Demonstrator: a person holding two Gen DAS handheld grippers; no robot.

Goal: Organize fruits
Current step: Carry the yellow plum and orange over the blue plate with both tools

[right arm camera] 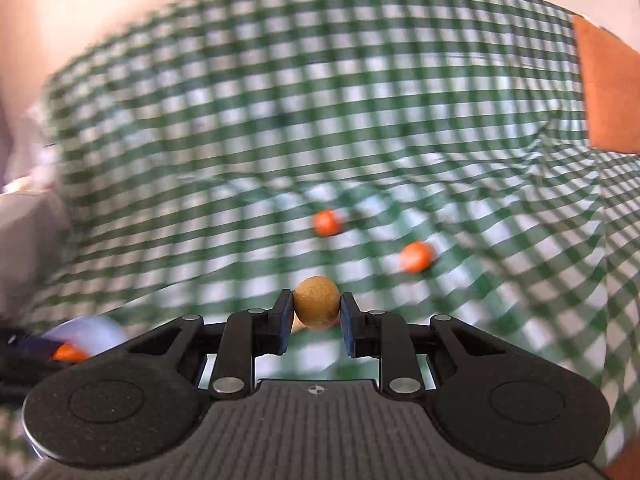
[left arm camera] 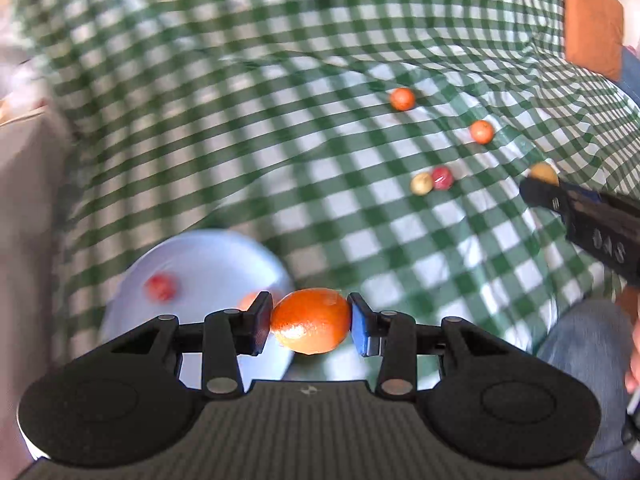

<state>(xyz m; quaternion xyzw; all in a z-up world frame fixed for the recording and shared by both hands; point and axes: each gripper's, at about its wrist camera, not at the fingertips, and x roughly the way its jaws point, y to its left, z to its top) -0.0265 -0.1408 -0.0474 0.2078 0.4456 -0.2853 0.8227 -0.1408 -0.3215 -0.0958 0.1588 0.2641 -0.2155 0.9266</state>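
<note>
Carrying step: the left tool [left arm camera: 310, 322] pinches an orange [left arm camera: 311, 320], the right tool [right arm camera: 316, 308] a small brown fruit [right arm camera: 317, 301]. Next, I judge, each goes to the white plate [left arm camera: 216, 256] and is let go there.

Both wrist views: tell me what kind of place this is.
Probably a home dining table, though little of the room shows. A wrinkled green checked tablecloth covers it, small loose fruits lie scattered on the cloth, and a pale blue plate already holds some.

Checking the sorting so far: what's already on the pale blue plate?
On the pale blue plate lies one blurred red fruit; an orange one peeks out beside the left gripper, which hides the plate's near part.
</note>
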